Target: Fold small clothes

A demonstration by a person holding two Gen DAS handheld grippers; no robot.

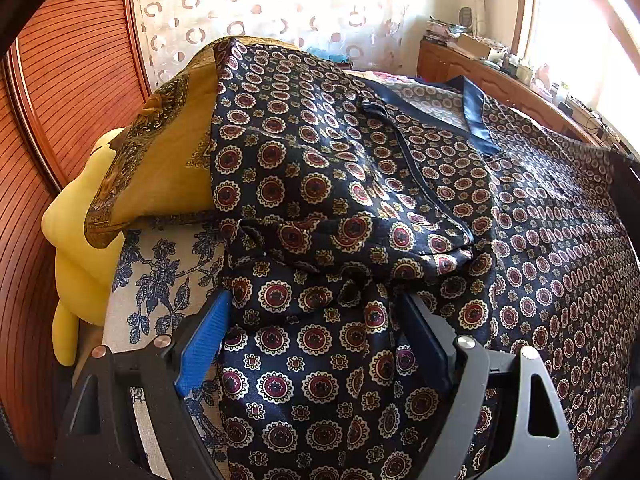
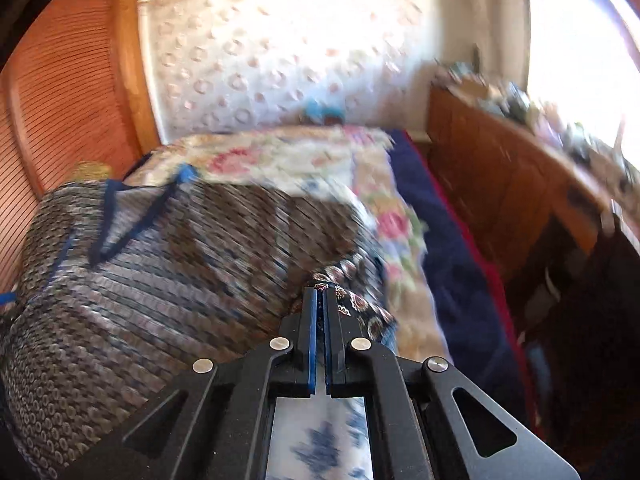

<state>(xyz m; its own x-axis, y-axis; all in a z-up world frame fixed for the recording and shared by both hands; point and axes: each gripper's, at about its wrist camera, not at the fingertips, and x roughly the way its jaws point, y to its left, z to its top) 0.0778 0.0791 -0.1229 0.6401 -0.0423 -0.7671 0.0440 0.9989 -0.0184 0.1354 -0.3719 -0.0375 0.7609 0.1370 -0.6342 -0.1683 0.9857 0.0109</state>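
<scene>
Bed, right tool (image 2: 320,296) clamping patterned shirt (image 2: 160,272)

Slatted wooden doors (image 1: 60,92) left; sunlit patterned curtain (image 1: 280,4) behind; cluttered wooden cabinet (image 1: 492,76) beneath bright window (image 1: 572,12).

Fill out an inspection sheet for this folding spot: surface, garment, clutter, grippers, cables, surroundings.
Surface: bed under a blue-floral sheet.
Job's things: patterned navy top spread out, one sleeve folded across its front.
Clutter: mustard scarf over a yellow pillow; floral blanket beyond.
Grippers: left gripper open, fabric bunched between its fingers; right gripper shut on the top's cloth.
Cables: nothing seen for certain.
Surroundings: slatted wooden door, lace curtain, cluttered wooden cabinet; right view is motion-blurred.
</scene>
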